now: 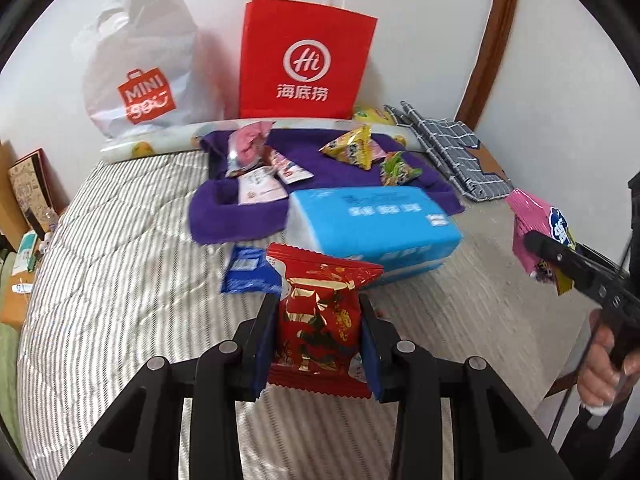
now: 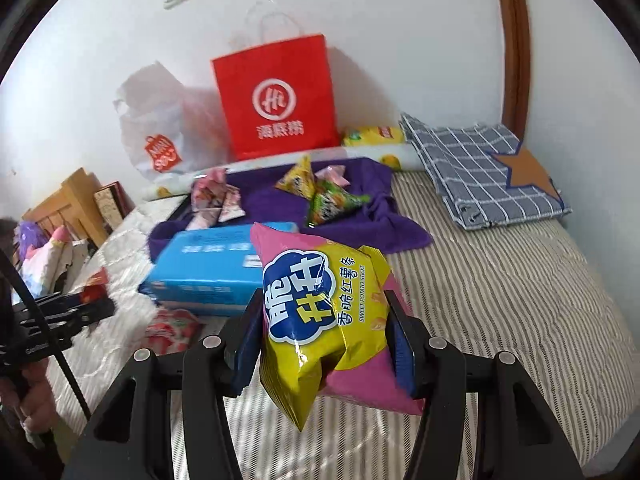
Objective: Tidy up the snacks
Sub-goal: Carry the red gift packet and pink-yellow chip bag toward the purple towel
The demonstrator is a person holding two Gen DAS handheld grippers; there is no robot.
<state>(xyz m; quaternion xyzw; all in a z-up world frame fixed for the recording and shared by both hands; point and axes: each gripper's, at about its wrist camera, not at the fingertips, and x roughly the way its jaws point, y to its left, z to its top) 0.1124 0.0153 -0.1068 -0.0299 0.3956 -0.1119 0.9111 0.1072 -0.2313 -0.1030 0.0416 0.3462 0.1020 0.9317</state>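
My left gripper (image 1: 319,312) is shut on a red and gold snack packet (image 1: 320,320), held above the striped bed cover. In the right wrist view my right gripper (image 2: 322,312) is shut on a pink and yellow sweet potato sticks bag (image 2: 320,312), also lifted off the bed. That same bag (image 1: 536,232) shows at the right edge of the left wrist view. A purple towel (image 1: 328,152) at the back carries several small snack packs, among them a yellow one (image 1: 350,146) and a green one (image 2: 332,204). A blue packet (image 1: 248,270) lies on the bed.
A blue tissue pack (image 1: 372,228) lies in front of the towel. A red paper bag (image 1: 306,58) and a white plastic bag (image 1: 140,68) stand against the wall. Folded checked cloth (image 2: 476,168) lies at the right. A red and white packet (image 2: 172,328) lies by the tissue pack.
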